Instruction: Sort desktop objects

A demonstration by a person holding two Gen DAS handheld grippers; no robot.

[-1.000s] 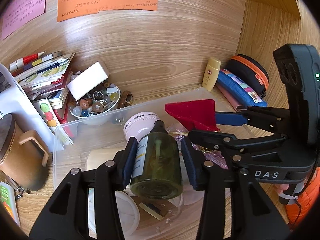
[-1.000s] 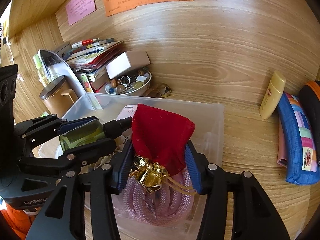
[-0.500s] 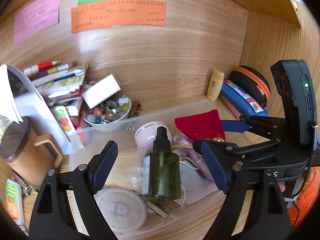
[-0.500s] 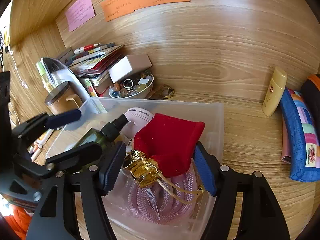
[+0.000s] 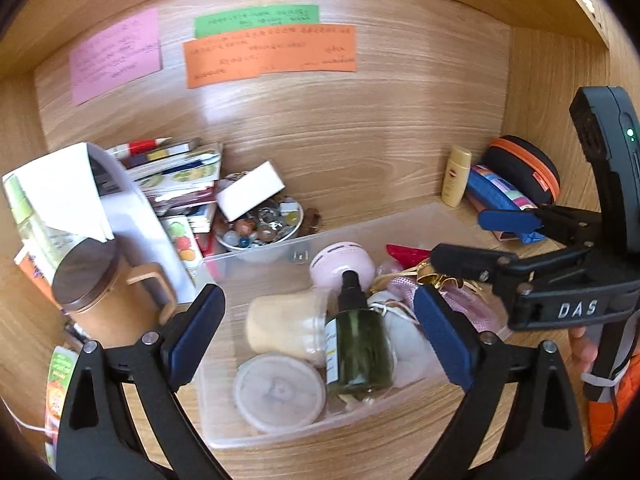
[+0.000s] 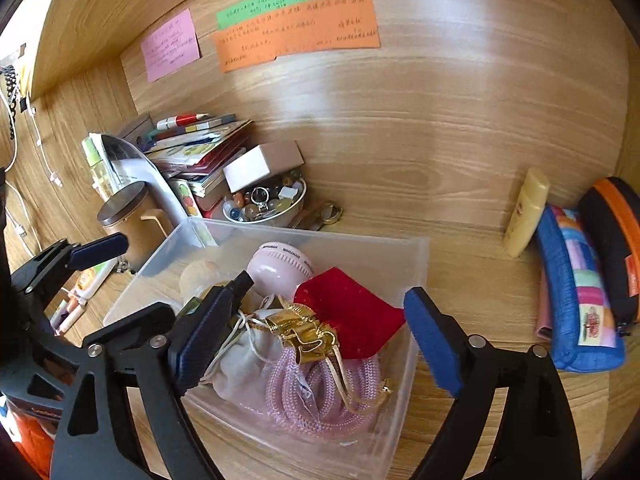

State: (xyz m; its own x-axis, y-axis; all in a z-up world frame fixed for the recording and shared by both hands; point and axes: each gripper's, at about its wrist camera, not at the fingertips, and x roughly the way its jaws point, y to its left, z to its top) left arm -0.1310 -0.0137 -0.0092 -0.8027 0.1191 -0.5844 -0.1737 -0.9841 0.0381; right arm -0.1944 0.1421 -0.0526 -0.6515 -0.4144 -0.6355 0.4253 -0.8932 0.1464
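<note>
A clear plastic bin point(image 5: 420, 216) point(image 6: 418, 276) sits on the wooden desk. A dark green spray bottle point(image 5: 358, 348) lies in it beside a pink round device point(image 5: 340, 262), a beige jar point(image 5: 286, 322) and a white lid point(image 5: 278, 392). A red pouch with gold ribbon point(image 6: 348, 312) rests on pink cord point(image 6: 324, 384) and a white drawstring bag point(image 6: 246, 360). My left gripper point(image 5: 318, 334) is open and empty above the bottle. My right gripper point(image 6: 314, 342) is open and empty above the pouch.
A bowl of beads point(image 6: 266, 204) with a white box point(image 6: 260, 164) on it, stacked books point(image 6: 196, 148) and a brown lidded mug point(image 5: 96, 292) stand left of the bin. A yellow tube point(image 6: 524, 212), blue pencil case point(image 6: 576, 288) and black-orange case point(image 6: 616, 236) lie right.
Both grippers opened and pulled back. The left let go of the green bottle and the right let go of the red pouch; both things now lie in the bin.
</note>
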